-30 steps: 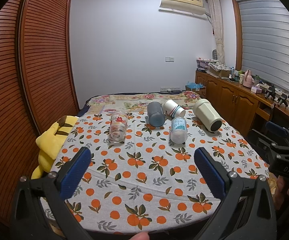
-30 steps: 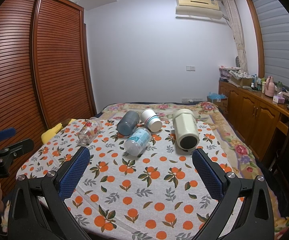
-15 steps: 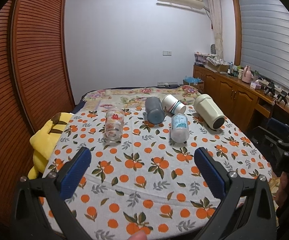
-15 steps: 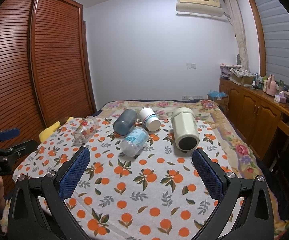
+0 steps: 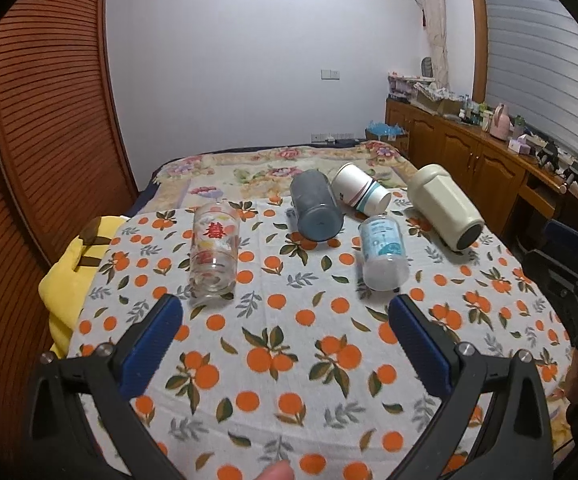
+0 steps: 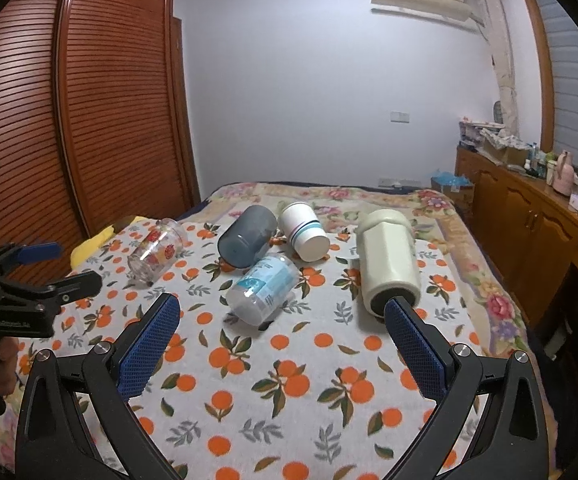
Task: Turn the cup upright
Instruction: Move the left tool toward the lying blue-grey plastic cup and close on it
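On the orange-printed cloth (image 5: 289, 344) five cups lay on their sides, so none of the flipping looked done and the whole task seemed left to do. From the left they were a clear glass (image 5: 213, 254) with red print, a grey tumbler (image 5: 316, 211), a white paper cup (image 5: 361, 195), a pale blue plastic cup (image 5: 382, 253) and a cream mug (image 5: 445, 207). The task did not say which cup was meant.

The left gripper (image 5: 285, 334) hovered above the cloth with its jaws spread wide and nothing between them. The glass lay just beyond its left fingertip, bottom end toward the camera, and the blue cup lay just beyond its right fingertip; neither sat inside the gap.

The right gripper (image 6: 281, 330) was likewise wide apart and empty. In its view the blue cup (image 6: 263, 289) lay ahead and a little left of centre between the fingers, while the cream mug (image 6: 389, 266) lay with its dark end close to the right fingertip, which overlapped it in the picture; whether they touched could not be told. The grey tumbler (image 6: 245, 237), paper cup (image 6: 304, 232) and glass (image 6: 157, 253) lay farther off.

Judging by this, each gripper was only nearing the cups, and grasping, turning and standing one up all lay ahead.
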Motion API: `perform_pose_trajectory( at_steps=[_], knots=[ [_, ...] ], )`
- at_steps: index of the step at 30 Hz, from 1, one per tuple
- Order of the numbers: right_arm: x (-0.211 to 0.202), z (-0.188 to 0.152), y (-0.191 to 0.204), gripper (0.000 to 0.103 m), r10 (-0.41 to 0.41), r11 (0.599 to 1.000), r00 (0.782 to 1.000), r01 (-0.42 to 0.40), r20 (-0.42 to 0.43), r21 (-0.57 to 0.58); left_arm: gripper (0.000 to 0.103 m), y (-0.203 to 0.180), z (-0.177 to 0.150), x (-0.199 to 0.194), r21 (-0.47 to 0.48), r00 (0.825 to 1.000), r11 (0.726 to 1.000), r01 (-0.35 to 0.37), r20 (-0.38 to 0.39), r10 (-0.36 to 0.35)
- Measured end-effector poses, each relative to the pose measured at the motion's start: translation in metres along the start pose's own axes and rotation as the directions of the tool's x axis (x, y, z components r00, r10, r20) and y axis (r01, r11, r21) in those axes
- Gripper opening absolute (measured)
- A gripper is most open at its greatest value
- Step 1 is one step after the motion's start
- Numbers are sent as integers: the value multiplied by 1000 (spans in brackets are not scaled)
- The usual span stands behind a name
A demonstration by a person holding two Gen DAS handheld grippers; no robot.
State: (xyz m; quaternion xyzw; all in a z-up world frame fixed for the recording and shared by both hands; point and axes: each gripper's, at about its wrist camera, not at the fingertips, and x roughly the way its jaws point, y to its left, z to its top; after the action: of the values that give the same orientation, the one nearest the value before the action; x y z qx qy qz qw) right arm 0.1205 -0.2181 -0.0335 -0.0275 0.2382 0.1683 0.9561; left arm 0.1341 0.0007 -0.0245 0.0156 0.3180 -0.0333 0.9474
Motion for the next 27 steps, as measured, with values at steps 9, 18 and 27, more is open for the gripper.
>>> perform_pose_trajectory(
  at_steps=[9, 18, 27],
  knots=[
    [35, 12, -6, 103, 31, 999, 999, -31, -40, -14, 103, 3, 20, 49, 1, 997, 999, 35, -63, -35],
    [60, 22, -16, 103, 50, 999, 996, -51, -71, -16, 103, -10, 52, 98, 58, 988, 994, 89, -134, -81],
    [77, 30, -23, 103, 69, 997, 994, -72, -90, -30, 99, -14, 83, 149, 4, 956, 979, 202, -218, -196]
  ],
)
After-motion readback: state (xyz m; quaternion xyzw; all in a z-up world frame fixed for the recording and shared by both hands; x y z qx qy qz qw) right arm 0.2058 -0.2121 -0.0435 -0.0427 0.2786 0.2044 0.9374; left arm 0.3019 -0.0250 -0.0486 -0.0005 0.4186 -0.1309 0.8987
